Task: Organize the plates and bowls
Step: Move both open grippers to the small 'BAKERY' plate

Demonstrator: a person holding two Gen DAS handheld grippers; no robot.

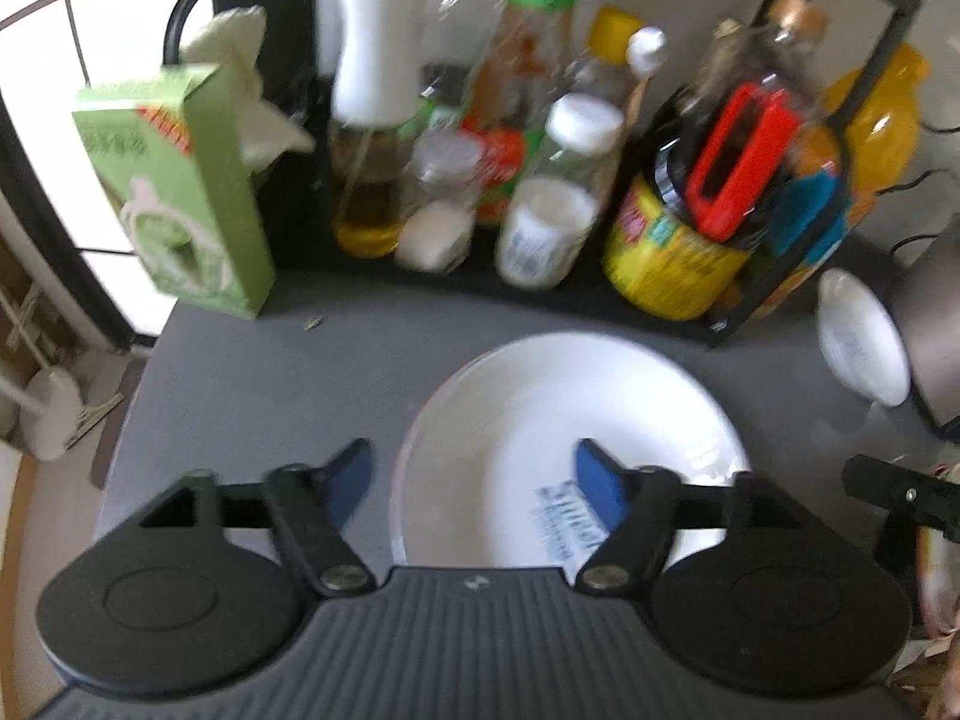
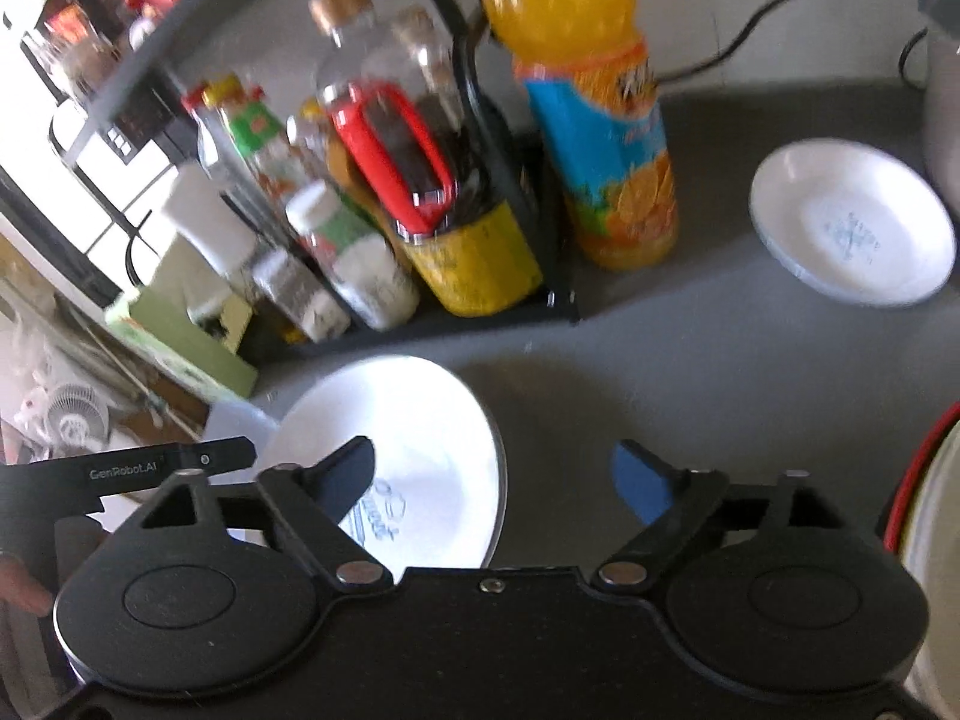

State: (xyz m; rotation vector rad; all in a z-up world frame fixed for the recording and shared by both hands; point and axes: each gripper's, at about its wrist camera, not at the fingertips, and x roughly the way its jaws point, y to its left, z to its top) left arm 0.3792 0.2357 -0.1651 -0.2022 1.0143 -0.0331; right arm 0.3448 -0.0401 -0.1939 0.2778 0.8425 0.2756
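Both grippers hang above the grey counter (image 1: 252, 372) with nothing in them. The left gripper (image 1: 474, 474) has its blue pads spread wide, one either side of the near rim of the large white plate (image 1: 540, 414), neither pad pressing on it. The right gripper (image 2: 498, 480) is spread just as wide over bare counter, with that same plate (image 2: 420, 420) lying low to its left. The plate lies flat in front of the black condiment rack (image 1: 540, 276), apparently on top of another plate, since a second rim seems to peek out at its left edge, though blur makes that uncertain.

By my reading, 1 placement is finished and the hands are free for the next piece. The obvious candidate is the small white bowl (image 2: 852, 222), sitting alone well off to the right, near the orange drink bottle (image 2: 600, 120) and a grey appliance (image 2: 945, 90).

The next move calls for the right gripper to travel across to the bowl, drop its pads over 1 side of the rim, and pinch firmly, as glazed ware slips easily. The bottles crowd close, so a low, careful path matters.
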